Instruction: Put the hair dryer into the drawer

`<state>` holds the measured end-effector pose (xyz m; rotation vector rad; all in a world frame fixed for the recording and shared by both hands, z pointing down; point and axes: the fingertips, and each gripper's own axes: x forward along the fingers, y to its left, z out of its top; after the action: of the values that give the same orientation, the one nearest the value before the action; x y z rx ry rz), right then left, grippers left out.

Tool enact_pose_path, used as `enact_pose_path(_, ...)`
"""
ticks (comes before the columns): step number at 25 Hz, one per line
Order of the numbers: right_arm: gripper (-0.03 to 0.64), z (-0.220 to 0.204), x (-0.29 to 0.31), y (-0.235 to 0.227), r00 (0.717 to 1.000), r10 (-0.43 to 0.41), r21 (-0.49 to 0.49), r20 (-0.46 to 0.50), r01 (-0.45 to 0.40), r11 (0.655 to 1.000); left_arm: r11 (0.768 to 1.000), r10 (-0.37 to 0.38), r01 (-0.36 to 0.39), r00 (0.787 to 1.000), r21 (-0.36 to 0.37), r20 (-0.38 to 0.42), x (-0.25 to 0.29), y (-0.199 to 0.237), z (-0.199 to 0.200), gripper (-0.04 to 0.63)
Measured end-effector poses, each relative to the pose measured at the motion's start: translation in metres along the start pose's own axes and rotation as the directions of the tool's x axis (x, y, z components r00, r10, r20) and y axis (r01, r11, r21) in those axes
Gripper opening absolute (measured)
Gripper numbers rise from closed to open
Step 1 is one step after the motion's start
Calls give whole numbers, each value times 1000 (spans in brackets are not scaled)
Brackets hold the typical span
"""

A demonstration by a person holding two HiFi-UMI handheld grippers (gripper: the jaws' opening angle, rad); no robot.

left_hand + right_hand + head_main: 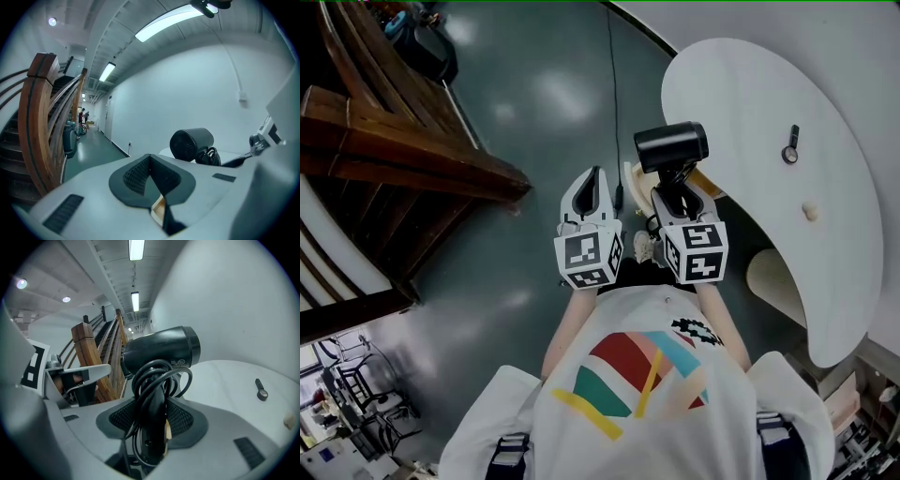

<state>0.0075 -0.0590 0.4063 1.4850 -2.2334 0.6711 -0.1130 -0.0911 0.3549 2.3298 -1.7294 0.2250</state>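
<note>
Hair dryer (671,147): black, short round barrel lying level, rear grille, handle pointing down. Cord (158,380): black, wound in loose loops round the handle. Position: clamped by the handle between the right gripper's (152,423) jaws, in the air by the white table's (750,112) edge.

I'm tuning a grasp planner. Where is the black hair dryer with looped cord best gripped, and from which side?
Grip the black hair dryer by its slim, straight handle, coming from below the barrel, which looks too wide for the jaws. The right gripper holds it so, cord loops included.
</note>
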Motion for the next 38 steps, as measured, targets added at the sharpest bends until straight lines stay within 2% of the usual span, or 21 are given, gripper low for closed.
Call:
enact_pose_path(9,201,-4,21,3,998,-9,40,-55,11,999,998,-56,56,998,15,-16,26,1,6,16)
enact_pose_path(18,201,22,30,-5,996,-90,76,-17,91,993,986,-151,150,989,72,-3,54,1,30,15)
enact_pose_path(23,201,23,36,-7,993,-118,131,-24,120,984,978,-186,187,982,89,-14,65,5,32,15)
enact_pose_path(31,201,12,40,-12,984,-161,214,-73,173,961,956,-268,272,962,111,-53,78,-6,24,16)
enact_pose_path(38,201,-16,36,-24,967,-204,323,-152,244,915,927,-342,354,933,122,-112,90,-24,9,17)
